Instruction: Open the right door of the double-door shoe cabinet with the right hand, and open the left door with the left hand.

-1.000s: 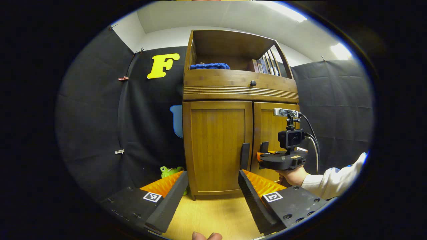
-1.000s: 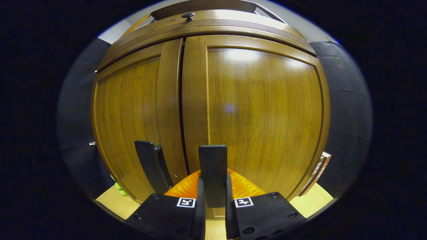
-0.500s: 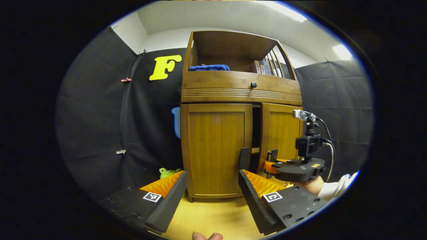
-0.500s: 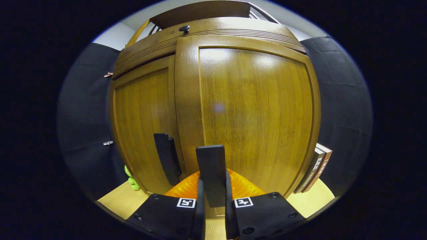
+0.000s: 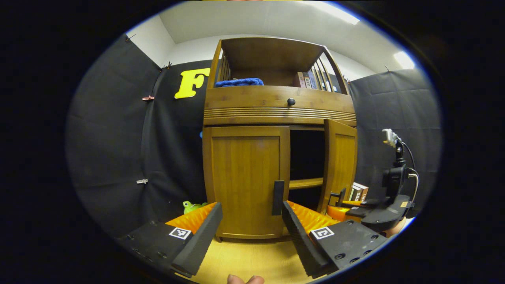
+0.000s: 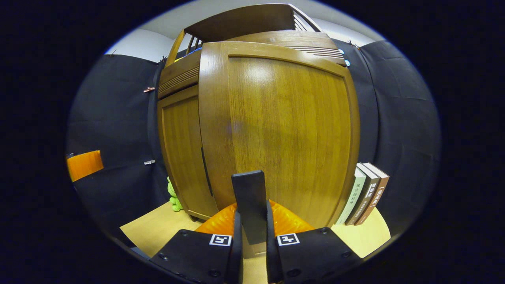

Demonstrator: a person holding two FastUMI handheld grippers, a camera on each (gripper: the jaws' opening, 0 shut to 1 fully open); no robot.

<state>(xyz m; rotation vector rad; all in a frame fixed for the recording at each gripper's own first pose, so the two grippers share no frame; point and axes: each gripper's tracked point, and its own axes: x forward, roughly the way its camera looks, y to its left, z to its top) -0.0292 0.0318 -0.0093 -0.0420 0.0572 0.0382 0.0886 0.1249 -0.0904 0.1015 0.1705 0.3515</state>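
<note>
The shoe cabinet (image 5: 276, 114) stands at twelve o'clock. Its right door (image 6: 288, 130) is swung open, its left door (image 5: 244, 181) shut. The right claw (image 6: 252, 236) clamps the right door's handle (image 6: 250, 203); the left claw (image 5: 248, 232) gapes empty.

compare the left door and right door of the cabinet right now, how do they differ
The left door sits shut, flush with the cabinet front; the right door is swung outward, baring a dark interior and a shelf. The left door's handle is free, while the right gripper is clamped on the right door's handle. Both are brown wood panels with dark upright handles.
</note>
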